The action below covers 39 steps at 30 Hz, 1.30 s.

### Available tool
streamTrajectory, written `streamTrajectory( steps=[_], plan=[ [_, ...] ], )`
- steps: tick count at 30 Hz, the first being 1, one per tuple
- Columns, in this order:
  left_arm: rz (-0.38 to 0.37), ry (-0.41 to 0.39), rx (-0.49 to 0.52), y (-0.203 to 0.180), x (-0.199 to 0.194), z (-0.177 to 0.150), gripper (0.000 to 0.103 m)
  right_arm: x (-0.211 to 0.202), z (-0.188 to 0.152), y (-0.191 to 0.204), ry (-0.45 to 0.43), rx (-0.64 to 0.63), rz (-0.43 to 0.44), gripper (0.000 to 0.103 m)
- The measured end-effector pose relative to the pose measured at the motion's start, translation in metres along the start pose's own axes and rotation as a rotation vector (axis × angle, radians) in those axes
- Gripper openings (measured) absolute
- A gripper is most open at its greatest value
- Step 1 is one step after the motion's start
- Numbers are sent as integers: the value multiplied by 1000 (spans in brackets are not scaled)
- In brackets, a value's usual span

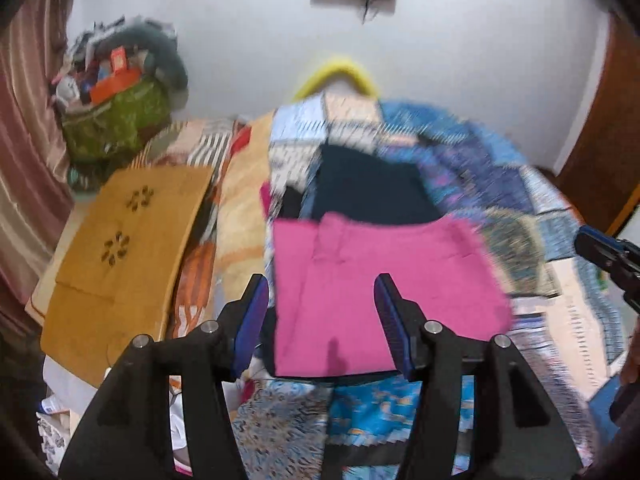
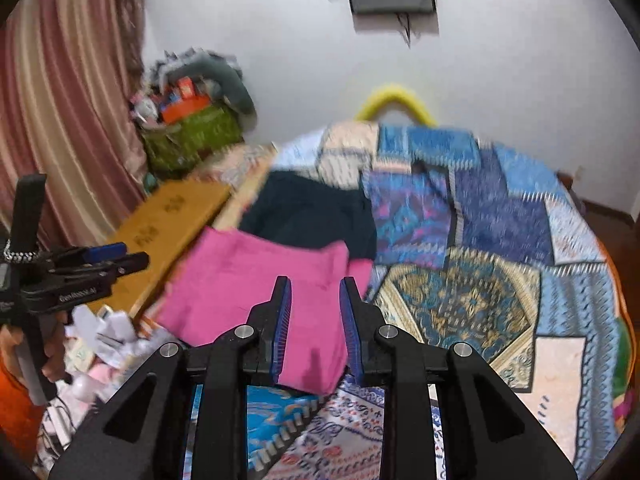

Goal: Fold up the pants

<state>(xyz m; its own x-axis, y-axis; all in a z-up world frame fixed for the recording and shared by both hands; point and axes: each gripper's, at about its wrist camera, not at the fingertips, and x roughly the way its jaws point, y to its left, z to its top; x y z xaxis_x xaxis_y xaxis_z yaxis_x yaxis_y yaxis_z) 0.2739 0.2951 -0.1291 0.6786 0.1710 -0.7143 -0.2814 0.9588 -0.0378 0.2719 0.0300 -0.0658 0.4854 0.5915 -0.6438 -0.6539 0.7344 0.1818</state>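
Pink pants [image 1: 360,280] lie folded flat on the patchwork bedspread [image 1: 472,168], overlapping a dark navy garment [image 1: 368,188] behind them. My left gripper [image 1: 322,288] is open and empty, raised above the near left part of the pink pants. In the right wrist view the pink pants [image 2: 248,292] lie left of centre with the navy garment [image 2: 312,208] beyond. My right gripper [image 2: 315,288] is open and empty, above the pants' near right corner. The left gripper [image 2: 104,258] shows at the left edge, and the right gripper [image 1: 600,248] at the right edge of the left wrist view.
A tan wooden board [image 1: 128,248] lies on the bed's left side, also in the right wrist view [image 2: 160,232]. A green bag [image 1: 116,124] stuffed with clutter stands by the wall and curtain. A yellow hoop [image 1: 340,72] sits behind the bed. Crumpled paper [image 2: 108,332] lies at left.
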Motion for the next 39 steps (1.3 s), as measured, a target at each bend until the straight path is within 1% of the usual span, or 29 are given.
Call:
streamTrajectory(
  steps=[1, 3, 6, 9, 11, 12, 14, 18, 19, 20, 21, 23, 24, 25, 26, 27, 28, 29, 30, 33, 34, 36, 39],
  plan=[
    [-17, -36, 13, -6, -21, 2, 55, -12, 2, 3, -27, -4, 7, 22],
    [-35, -87, 38, -15, -49, 3, 57, -41, 8, 12, -89, -17, 19, 22],
    [-27, -197, 80, -32, -104, 0, 58, -83, 11, 26, -176, -40, 33, 22],
    [-28, -279, 98, -44, -149, -8, 58, -121, 8, 40, -255, -66, 41, 22],
    [-15, -329, 101, -51, -173, -13, 58, -144, 3, 49, -301, -81, 50, 22],
    [-4, -368, 104, -56, -190, -19, 58, -154, 0, 53, -322, -86, 57, 23],
    [5, -412, 101, -60, -212, -29, 58, -170, -7, 58, -356, -90, 66, 29],
    [-11, -488, 97, -72, -254, -54, 59, -196, -25, 70, -420, -91, 79, 34],
    [-7, -504, 99, -74, -261, -59, 60, -200, -29, 73, -429, -93, 78, 37],
    [-5, -515, 100, -75, -266, -63, 63, -204, -34, 76, -438, -97, 76, 42],
    [-6, -528, 101, -78, -273, -68, 67, -209, -38, 79, -448, -98, 71, 45],
    [-10, -544, 99, -81, -281, -76, 72, -214, -45, 82, -471, -91, 60, 58],
    [-9, -546, 94, -83, -285, -81, 76, -216, -48, 83, -482, -87, 50, 61],
    [-9, -548, 91, -83, -287, -83, 77, -219, -50, 83, -492, -84, 40, 66],
    [-12, -549, 88, -83, -290, -87, 81, -221, -52, 83, -503, -80, 27, 73],
    [-14, -550, 86, -85, -290, -89, 86, -223, -53, 83, -515, -80, 8, 76],
    [-15, -553, 81, -85, -292, -92, 88, -225, -55, 84, -524, -82, -6, 82],
    [-15, -556, 78, -85, -293, -94, 93, -227, -56, 85, -535, -83, -24, 86],
    [-15, -558, 76, -85, -294, -97, 96, -230, -56, 86, -539, -83, -33, 87],
    [-13, -573, 69, -85, -298, -102, 102, -233, -57, 85, -542, -77, -42, 99],
    [-16, -575, 67, -85, -300, -103, 102, -234, -57, 86, -543, -77, -48, 103],
    [-25, -572, 64, -85, -300, -104, 103, -235, -57, 87, -548, -82, -68, 103],
    [-24, -570, 59, -85, -300, -106, 103, -236, -60, 86, -541, -82, -64, 103]
  ],
)
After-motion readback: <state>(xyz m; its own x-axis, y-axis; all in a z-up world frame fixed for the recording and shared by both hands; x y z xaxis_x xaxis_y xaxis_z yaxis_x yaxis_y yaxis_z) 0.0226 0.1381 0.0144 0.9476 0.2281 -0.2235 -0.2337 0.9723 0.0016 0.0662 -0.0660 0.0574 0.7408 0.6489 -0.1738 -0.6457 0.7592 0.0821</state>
